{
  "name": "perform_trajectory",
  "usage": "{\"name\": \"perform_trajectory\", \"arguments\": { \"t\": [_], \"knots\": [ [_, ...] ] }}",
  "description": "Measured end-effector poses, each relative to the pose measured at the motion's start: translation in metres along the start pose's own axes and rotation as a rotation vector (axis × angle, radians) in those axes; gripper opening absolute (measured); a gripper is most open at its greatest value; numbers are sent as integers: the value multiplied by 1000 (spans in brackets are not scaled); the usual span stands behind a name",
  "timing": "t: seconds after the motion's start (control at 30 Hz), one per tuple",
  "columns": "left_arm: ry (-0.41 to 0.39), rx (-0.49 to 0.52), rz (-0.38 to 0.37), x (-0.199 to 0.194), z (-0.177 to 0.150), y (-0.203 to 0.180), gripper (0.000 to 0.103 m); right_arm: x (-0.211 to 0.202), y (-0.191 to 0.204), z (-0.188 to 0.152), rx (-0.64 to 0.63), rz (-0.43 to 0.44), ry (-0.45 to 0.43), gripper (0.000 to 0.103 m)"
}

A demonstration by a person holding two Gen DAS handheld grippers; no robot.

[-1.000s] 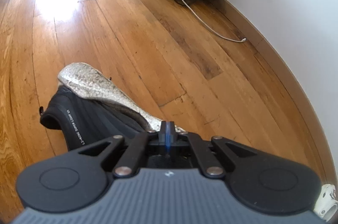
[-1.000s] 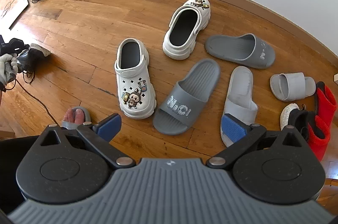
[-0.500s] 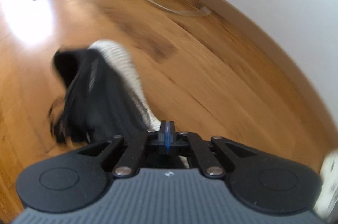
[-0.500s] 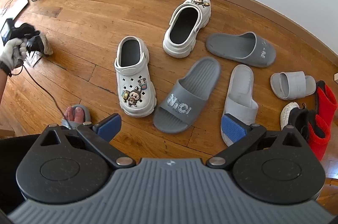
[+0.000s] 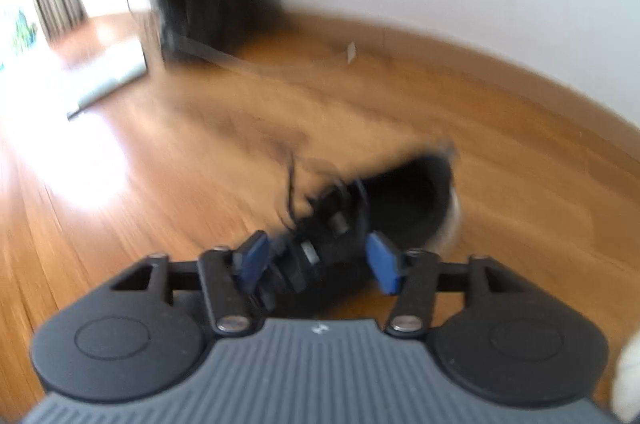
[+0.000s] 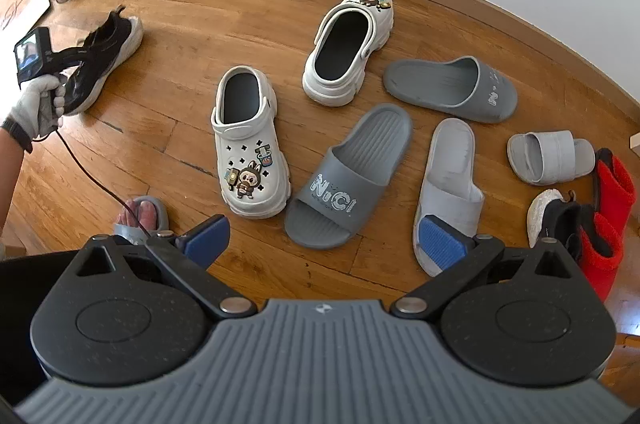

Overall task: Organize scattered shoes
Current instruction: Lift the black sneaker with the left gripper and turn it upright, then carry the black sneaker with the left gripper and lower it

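Sneaker (image 5: 384,207) sits upright on the floor at twelve o'clock between the spread left gripper (image 5: 320,260); back off straight, clear of the laces. Right gripper (image 6: 324,240) hangs spread.

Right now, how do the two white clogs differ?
The near clog points its toe toward the camera, its charms plainly visible; the far clog points its toe toward the wall, its charms foreshortened. The near one lies beside the dark grey slide. Both are upright, white, dark-lined.
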State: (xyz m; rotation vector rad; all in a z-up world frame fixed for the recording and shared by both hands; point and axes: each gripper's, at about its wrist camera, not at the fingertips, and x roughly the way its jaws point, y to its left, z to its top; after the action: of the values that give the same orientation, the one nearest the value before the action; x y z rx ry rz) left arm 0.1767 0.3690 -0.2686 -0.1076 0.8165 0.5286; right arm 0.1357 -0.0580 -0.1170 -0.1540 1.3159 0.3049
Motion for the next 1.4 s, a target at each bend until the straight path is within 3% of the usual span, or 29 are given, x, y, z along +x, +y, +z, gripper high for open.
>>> {"name": "perform_trajectory", "arguments": {
  "t": [0.13,0.2,0.27,0.4,0.5,0.87,0.97,1.03,1.13,1.4],
  "knots": [
    [15,-118,7,12,7,17,70,0,-1,-2,-5,1,-1,102],
    [65,-172,12,28,6,21,70,0,-2,-2,-3,-3,3,102],
    [176,-243,29,54,0,26,69,1,-3,-2,-2,-6,6,102],
    [252,-371,-15,68,-17,37,57,2,-6,-3,1,-13,12,102],
    [255,-375,-15,62,-25,36,51,3,-8,-3,1,-19,18,102],
    [216,-326,-6,27,-60,18,49,-1,-10,-7,-5,-24,9,102],
    [206,-367,-13,25,-57,22,37,-1,-13,-8,-2,-33,13,102],
    [191,-414,0,24,-54,28,20,-1,-15,-8,0,-36,13,102],
    [218,-451,-7,29,-50,36,16,-1,-14,-8,-6,-37,9,102],
    [219,-494,65,13,-44,31,7,0,-12,-7,-11,-21,11,102]
  ]
}}
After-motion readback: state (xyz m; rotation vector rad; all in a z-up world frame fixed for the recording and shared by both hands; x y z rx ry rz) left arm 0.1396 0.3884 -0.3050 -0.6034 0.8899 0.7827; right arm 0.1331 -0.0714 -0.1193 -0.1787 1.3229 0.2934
